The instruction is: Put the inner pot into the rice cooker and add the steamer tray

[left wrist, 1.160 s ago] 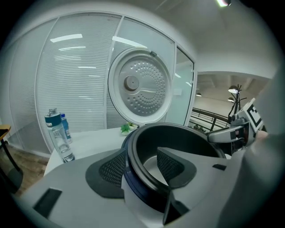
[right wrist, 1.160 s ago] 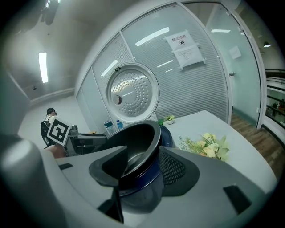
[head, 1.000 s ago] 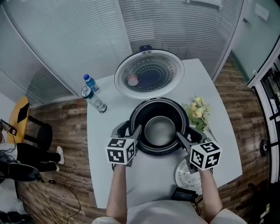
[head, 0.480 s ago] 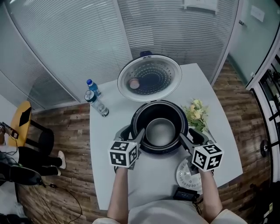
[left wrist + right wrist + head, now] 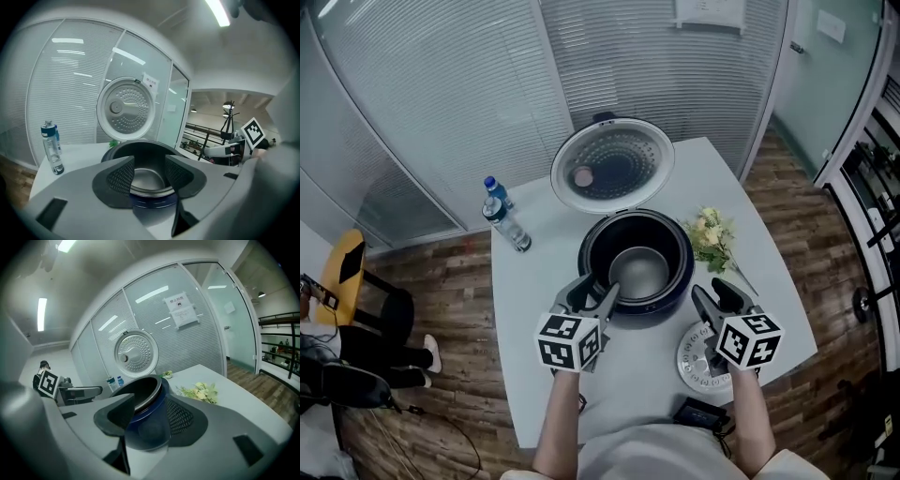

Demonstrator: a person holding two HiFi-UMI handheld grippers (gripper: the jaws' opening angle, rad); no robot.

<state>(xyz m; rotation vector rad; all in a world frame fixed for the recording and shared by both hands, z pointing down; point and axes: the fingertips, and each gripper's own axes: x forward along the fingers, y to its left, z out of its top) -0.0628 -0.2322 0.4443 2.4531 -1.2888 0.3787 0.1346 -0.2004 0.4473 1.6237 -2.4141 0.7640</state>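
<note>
The dark blue rice cooker (image 5: 592,242) stands mid-table with its round lid (image 5: 612,166) tipped open behind it. The silver inner pot (image 5: 639,272) sits inside it. My left gripper (image 5: 595,292) hovers just off the cooker's near-left side, open and empty; in the left gripper view the pot (image 5: 147,180) shows between the pads (image 5: 121,177). My right gripper (image 5: 711,292) hangs off the near-right side, open and empty, with the cooker (image 5: 150,399) ahead of it. The white perforated steamer tray (image 5: 694,366) lies flat on the table under my right gripper.
Two water bottles (image 5: 502,216) stand at the table's left. A spray of pale flowers (image 5: 712,239) lies right of the cooker. A small black device (image 5: 698,412) sits at the near table edge (image 5: 516,412). Glass walls with blinds stand behind.
Both grippers have drawn back from the cooker's sides toward me and risen a little. The inner pot stays seated in the cooker.
</note>
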